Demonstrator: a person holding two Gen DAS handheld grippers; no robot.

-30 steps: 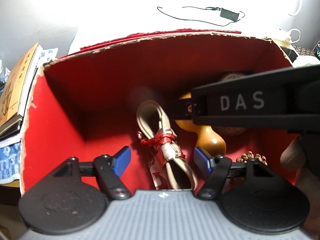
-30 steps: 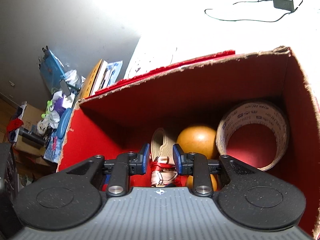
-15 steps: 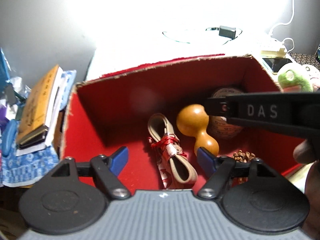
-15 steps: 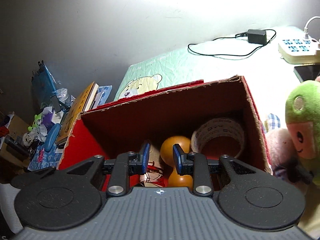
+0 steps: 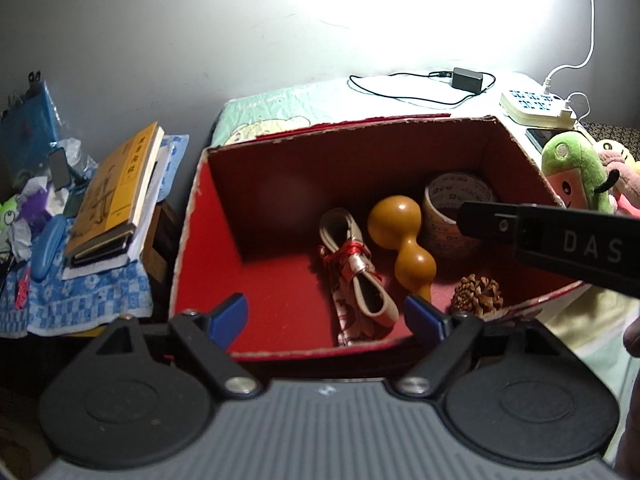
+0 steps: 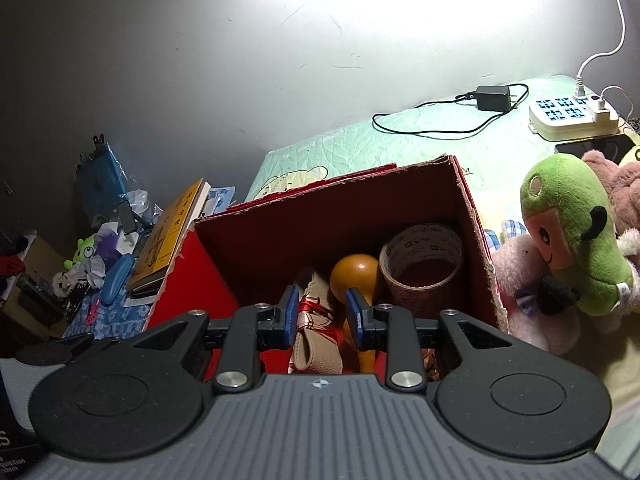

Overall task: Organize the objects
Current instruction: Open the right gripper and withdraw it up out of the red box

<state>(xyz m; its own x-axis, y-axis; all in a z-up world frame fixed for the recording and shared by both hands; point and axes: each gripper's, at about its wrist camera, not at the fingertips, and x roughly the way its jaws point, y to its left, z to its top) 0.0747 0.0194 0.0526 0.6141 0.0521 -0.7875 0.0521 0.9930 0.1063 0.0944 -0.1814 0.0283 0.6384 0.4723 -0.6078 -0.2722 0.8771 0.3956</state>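
Note:
An open cardboard box (image 5: 192, 256) with a red lining stands on the bed. Inside lie a beige strap bundle (image 5: 352, 280) tied with red ribbon, an orange gourd (image 5: 400, 240), a roll of tape (image 5: 448, 204) and a pine cone (image 5: 478, 294). My left gripper (image 5: 328, 316) hovers over the box's near edge, its jaws opening and nothing between them. The right gripper's black body (image 5: 560, 240) crosses the right of that view. In the right wrist view my right gripper (image 6: 323, 316) hangs above the box (image 6: 472, 208) with a narrow gap, holding nothing; the strap bundle (image 6: 316, 340), gourd (image 6: 354, 276) and tape roll (image 6: 420, 256) lie beyond.
Left of the box, a stack of books (image 5: 116, 200) rests on a blue checked cloth (image 5: 80, 304) amid clutter. A green plush toy (image 6: 572, 236) and pink plush toys (image 6: 532, 292) lie to the right. A power strip (image 6: 568, 116) and a charger with cable (image 6: 492, 98) lie behind.
Both grippers have drawn back and up out of the box, so its whole rim and the bed around it show. The left jaws have spread wider. The right jaws kept their gap.

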